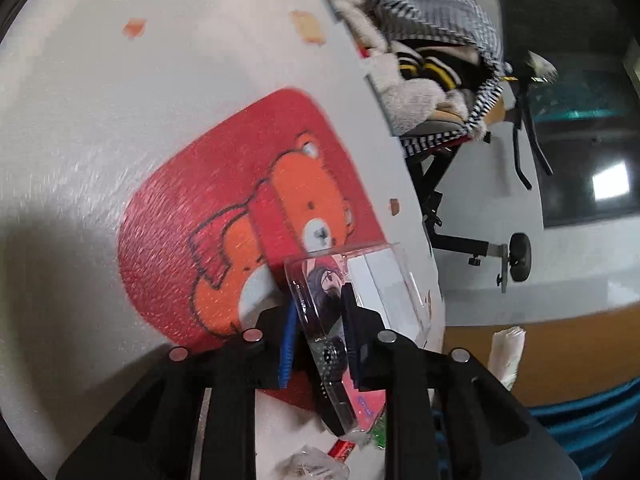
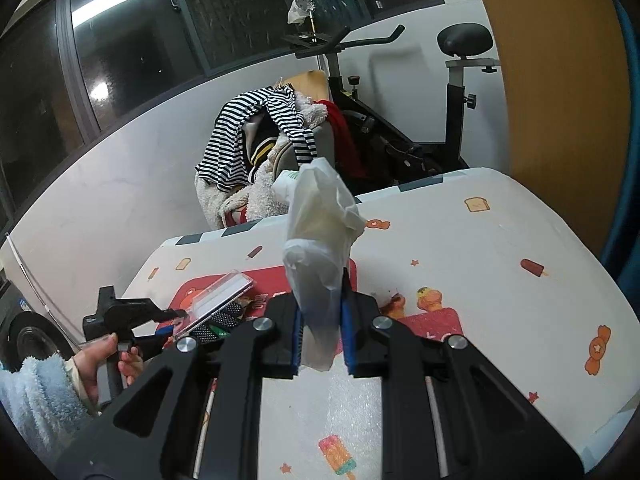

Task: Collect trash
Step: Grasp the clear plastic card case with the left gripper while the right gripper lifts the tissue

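My left gripper (image 1: 320, 332) is shut on a clear plastic package (image 1: 360, 280) with a printed character card inside, and holds it tilted over the red bear patch (image 1: 224, 216) of the bed sheet. In the right wrist view the same left gripper (image 2: 178, 322), in a person's hand (image 2: 100, 360), grips that clear package (image 2: 220, 298) at the bed's left side. My right gripper (image 2: 322, 320) is shut on a white plastic bag (image 2: 320, 232), which stands up crumpled between the blue pads.
More scraps lie under the package: a red wrapper (image 1: 342, 449), crumpled clear plastic (image 1: 312, 468), dark dotted wrappers (image 2: 224, 320). Beyond the bed's far edge are a clothes pile (image 2: 260, 132) and an exercise bike (image 2: 400, 140). A wooden board (image 2: 552, 80) rises on the right.
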`<state>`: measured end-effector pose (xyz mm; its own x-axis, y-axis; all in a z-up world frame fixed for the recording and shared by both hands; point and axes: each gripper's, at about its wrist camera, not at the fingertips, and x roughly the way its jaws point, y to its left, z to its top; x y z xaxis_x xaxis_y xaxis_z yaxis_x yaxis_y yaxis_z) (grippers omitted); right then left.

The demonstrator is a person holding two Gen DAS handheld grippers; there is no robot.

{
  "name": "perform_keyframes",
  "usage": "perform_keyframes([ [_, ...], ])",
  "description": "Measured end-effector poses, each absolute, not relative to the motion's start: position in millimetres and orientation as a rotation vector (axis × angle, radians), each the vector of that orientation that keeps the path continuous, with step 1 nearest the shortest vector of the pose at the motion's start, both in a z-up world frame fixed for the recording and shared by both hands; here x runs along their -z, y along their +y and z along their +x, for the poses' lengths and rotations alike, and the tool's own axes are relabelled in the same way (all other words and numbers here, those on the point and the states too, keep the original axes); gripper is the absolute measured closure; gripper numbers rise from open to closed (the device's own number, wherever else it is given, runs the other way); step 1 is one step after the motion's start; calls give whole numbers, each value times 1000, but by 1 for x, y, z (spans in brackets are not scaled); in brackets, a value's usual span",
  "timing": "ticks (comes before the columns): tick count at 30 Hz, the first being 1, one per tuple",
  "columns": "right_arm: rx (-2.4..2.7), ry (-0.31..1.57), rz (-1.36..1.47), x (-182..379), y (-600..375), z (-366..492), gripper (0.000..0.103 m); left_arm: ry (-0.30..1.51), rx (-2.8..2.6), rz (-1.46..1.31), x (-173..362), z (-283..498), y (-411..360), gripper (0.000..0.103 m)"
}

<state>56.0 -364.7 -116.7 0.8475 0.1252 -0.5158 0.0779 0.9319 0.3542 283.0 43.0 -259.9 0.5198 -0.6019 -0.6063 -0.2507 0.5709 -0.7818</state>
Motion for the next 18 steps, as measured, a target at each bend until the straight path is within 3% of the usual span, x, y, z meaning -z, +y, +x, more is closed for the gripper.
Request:
perform_keyframes([
  [8,-53,541,359,107,-359,46,84,831,443,-656,166,277,17,97],
  [18,-82,494,345,85,-350,26,84,698,605,-445,74,237,-7,97],
])
